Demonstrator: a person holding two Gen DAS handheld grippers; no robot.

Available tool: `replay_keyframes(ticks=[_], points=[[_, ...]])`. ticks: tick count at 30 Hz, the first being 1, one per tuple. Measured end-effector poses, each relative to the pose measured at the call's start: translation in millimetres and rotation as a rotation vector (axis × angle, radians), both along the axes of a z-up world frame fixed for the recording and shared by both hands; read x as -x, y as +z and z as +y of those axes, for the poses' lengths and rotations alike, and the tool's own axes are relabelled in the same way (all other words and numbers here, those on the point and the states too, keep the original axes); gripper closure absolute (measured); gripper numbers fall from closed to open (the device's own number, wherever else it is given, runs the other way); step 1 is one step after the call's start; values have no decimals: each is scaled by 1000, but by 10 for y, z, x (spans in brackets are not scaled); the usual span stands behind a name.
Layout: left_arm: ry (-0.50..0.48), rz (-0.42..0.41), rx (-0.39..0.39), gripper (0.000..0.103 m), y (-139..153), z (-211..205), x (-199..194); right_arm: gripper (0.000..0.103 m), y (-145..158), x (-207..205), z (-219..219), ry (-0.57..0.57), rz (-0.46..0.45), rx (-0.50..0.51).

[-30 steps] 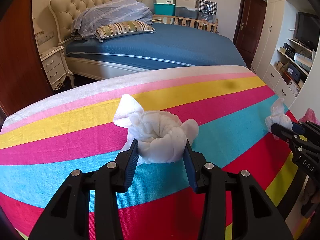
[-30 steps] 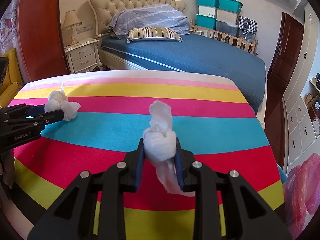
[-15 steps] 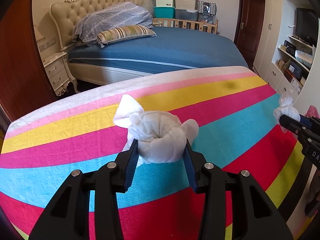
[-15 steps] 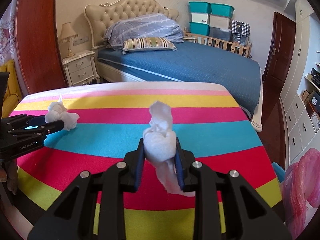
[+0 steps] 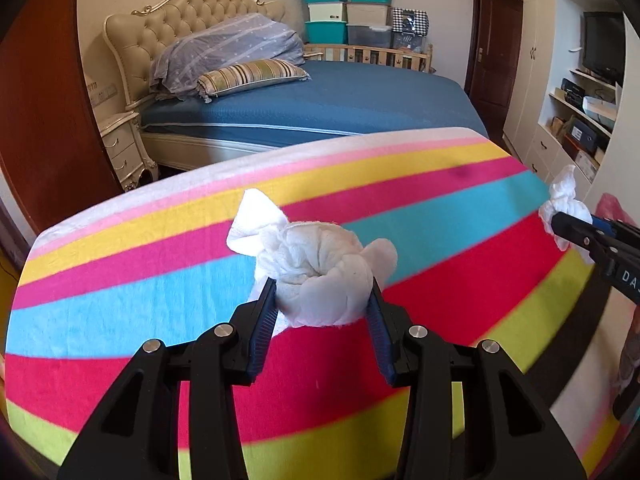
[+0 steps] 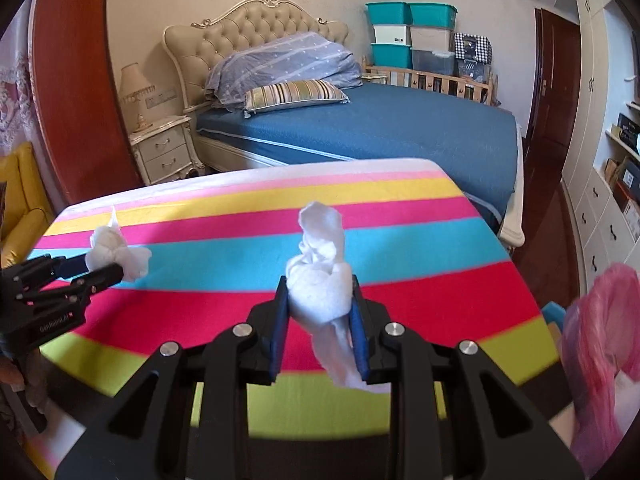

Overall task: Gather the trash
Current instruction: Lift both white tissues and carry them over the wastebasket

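My left gripper (image 5: 322,300) is shut on a fat crumpled white tissue wad (image 5: 320,264), held above the striped tablecloth (image 5: 120,300). My right gripper (image 6: 318,300) is shut on a thinner twisted white tissue (image 6: 320,280), whose tail hangs down between the fingers. Each gripper shows in the other's view: the right gripper (image 5: 560,222) with its tissue (image 5: 564,196) at the right edge, the left gripper (image 6: 104,266) with its wad (image 6: 116,252) at the left edge. A pink plastic bag (image 6: 600,340) hangs beside the table's right end.
A bed (image 6: 380,132) with blue cover stands behind the table, a nightstand (image 6: 166,152) to its left. Stacked storage boxes (image 6: 412,36) line the back wall. A white wall cabinet (image 5: 580,120) and a dark door (image 5: 494,44) are at the right.
Both grippers, still clamped on their tissues, have drawn back and rightward over the table. More of the near stripes and the pink bag have come into view.
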State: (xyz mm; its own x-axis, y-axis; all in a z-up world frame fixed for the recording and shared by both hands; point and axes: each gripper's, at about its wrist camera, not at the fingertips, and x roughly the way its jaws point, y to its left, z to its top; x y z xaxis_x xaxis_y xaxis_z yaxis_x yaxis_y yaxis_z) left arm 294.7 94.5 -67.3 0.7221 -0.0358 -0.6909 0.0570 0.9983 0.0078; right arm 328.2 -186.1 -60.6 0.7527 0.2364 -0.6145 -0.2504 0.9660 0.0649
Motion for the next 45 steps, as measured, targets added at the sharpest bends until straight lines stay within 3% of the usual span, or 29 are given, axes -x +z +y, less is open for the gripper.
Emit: replay_keyframes(ticks=[9, 19, 36, 45], points=[[-47, -25, -9, 63, 10, -217, 761, 76, 36, 731, 79, 67, -8, 27], [-48, -66, -6, 62, 27, -387, 1311, 76, 60, 1451, 0, 109, -59, 52], [-47, -64, -3, 62, -66, -456, 1565, 75, -1, 1892, -152, 152, -57, 41], [-35, -114, 7, 62, -21, -430, 1811, 75, -40, 2067, -180, 168, -56, 44]])
